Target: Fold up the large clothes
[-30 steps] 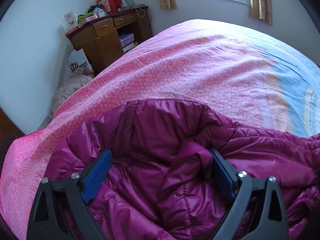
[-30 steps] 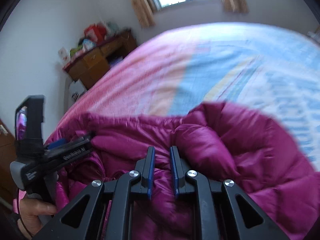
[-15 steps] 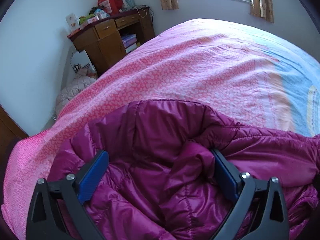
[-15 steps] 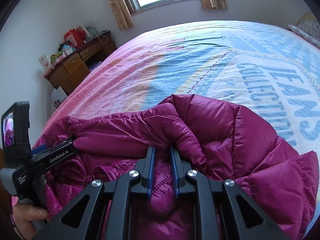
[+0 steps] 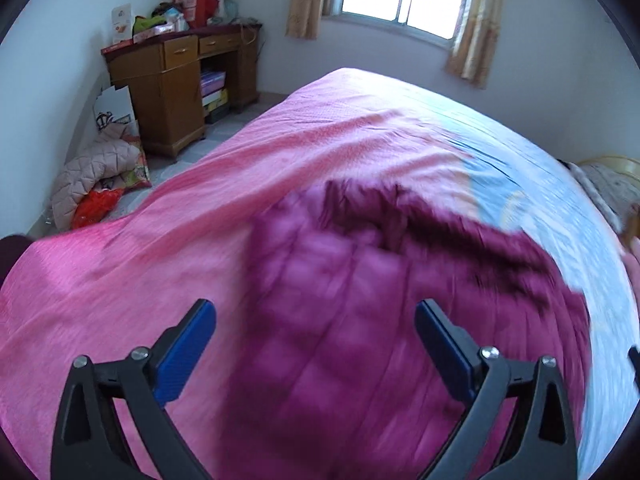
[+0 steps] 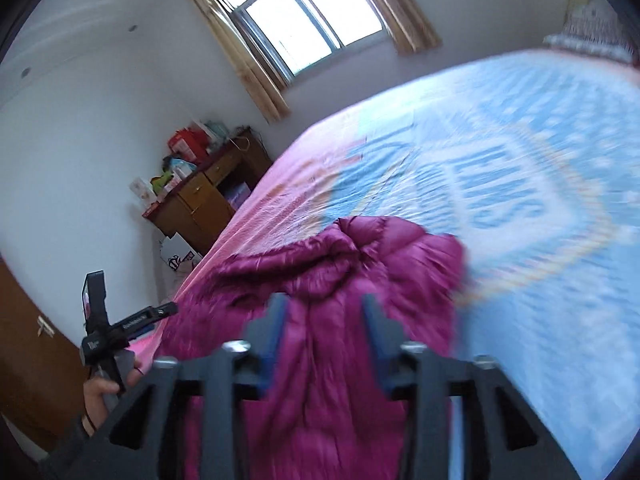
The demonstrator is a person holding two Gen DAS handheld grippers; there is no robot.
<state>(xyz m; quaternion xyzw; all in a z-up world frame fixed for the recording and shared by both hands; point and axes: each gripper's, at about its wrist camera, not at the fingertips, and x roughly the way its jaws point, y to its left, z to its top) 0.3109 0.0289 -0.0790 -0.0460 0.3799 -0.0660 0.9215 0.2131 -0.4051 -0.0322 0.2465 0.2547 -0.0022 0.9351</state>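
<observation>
— So, how will the magenta down jacket [image 6: 340, 320] handle?

— Soft, puffy and light, I judge; the shiny quilted shell looks slippery, so a pinch on a hem or a seam should hold better than a grab at the padding; it lies bunched on the pink near side of the bedspread [image 5: 120, 280].

— And the tongs?

— The left gripper [image 5: 316, 336] stands wide open above the jacket, holding nothing; the right gripper [image 6: 324, 320] has just been opening, its jaws apart with only loose fabric below them, nothing pinched.

— Pose?

— Both point downward over the jacket; a hand [image 6: 104, 392] holds the left tool at the bed's edge.
</observation>
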